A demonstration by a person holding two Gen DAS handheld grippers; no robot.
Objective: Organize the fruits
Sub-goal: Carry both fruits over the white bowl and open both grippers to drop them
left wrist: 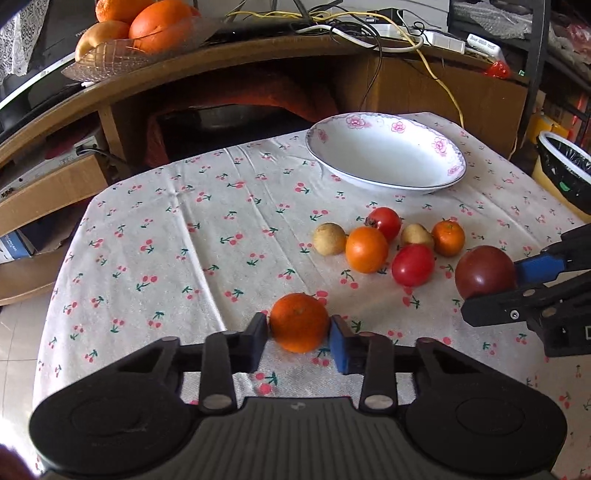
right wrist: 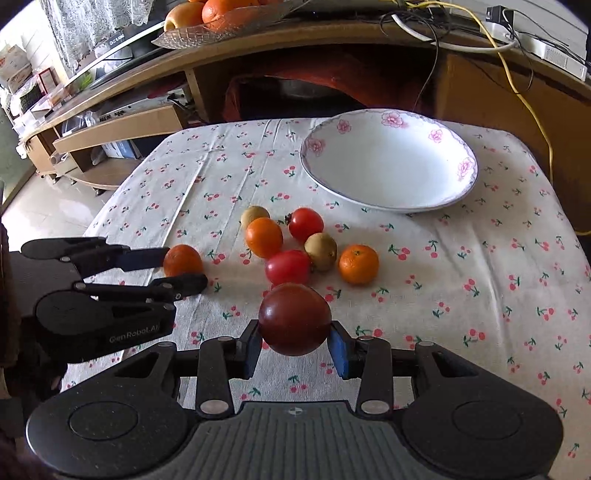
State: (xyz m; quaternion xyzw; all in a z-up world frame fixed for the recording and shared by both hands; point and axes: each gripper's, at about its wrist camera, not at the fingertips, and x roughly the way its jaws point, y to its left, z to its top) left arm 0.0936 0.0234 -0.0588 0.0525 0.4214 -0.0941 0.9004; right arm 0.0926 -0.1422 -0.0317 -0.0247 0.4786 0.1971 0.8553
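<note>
My left gripper (left wrist: 299,330) is shut on an orange (left wrist: 299,322) just above the cherry-print tablecloth; it also shows in the right wrist view (right wrist: 183,260). My right gripper (right wrist: 294,345) is shut on a dark red tomato (right wrist: 294,318), held over the cloth, also seen in the left wrist view (left wrist: 484,272). Loose fruit lies between them: two oranges (right wrist: 263,237) (right wrist: 358,264), two red tomatoes (right wrist: 305,223) (right wrist: 288,267) and two brown kiwis (right wrist: 320,251) (right wrist: 255,214). A white flowered plate (right wrist: 388,164) stands empty at the back right.
A wooden shelf runs behind the table with a glass dish of oranges (left wrist: 122,55) and tangled cables (left wrist: 369,26). A bin with a black liner (left wrist: 565,170) stands at the right. The table's left edge drops to a tiled floor (right wrist: 44,206).
</note>
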